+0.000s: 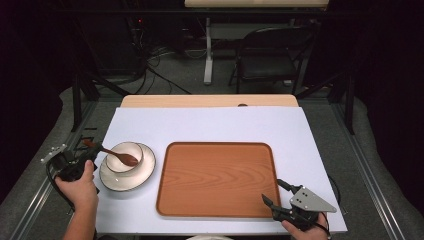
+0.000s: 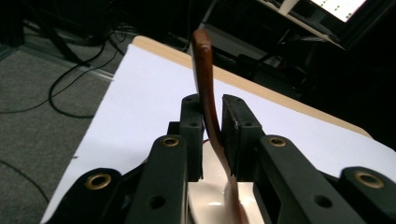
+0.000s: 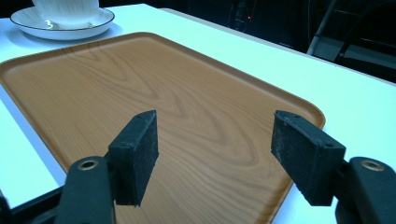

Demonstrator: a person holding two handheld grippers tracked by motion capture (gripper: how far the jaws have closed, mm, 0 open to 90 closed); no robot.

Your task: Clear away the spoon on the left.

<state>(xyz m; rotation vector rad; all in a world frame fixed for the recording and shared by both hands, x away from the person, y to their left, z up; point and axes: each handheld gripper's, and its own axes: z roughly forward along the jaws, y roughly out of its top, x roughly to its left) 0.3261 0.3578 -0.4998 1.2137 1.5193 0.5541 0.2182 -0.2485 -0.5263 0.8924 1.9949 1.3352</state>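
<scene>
1. Two hand-held tools are working at a bench (image 1: pixel 215 122) that is wearing a white cover, with its wooden edge showing along the far side.
2. Left tool (image 1: pixel 75 162): a hand (image 1: pixel 77 187) is holding it at the bench's near-left edge. Its jaws are pinching the handle of a brown wooden spoon (image 1: pixel 117 155); in the left gripper view the handle (image 2: pixel 208 93) is passing between the two pads and rising beyond them.
3. Spoon: its bowl end is resting inside a white cup (image 1: pixel 125 156), while the handle is slanting out over the rim toward the left tool.
4. Cup: it is sitting on a white saucer (image 1: pixel 145 175) with a dark rim line, left of centre on the bench.
5. Wooden tray (image 1: pixel 217 180): it is lying just right of the saucer, rounded at the corners, with nothing on it.
6. Right tool (image 1: pixel 280 195): it is hanging over the tray's near-right corner, jaws spread wide and gripping nothing; the right gripper view is showing the tray's grain (image 3: pixel 187 107) between the pads, with cup and saucer (image 3: pixel 63 23) at the far left.
7. Folding chair (image 1: pixel 270 55): it is standing on the floor beyond the bench.
</scene>
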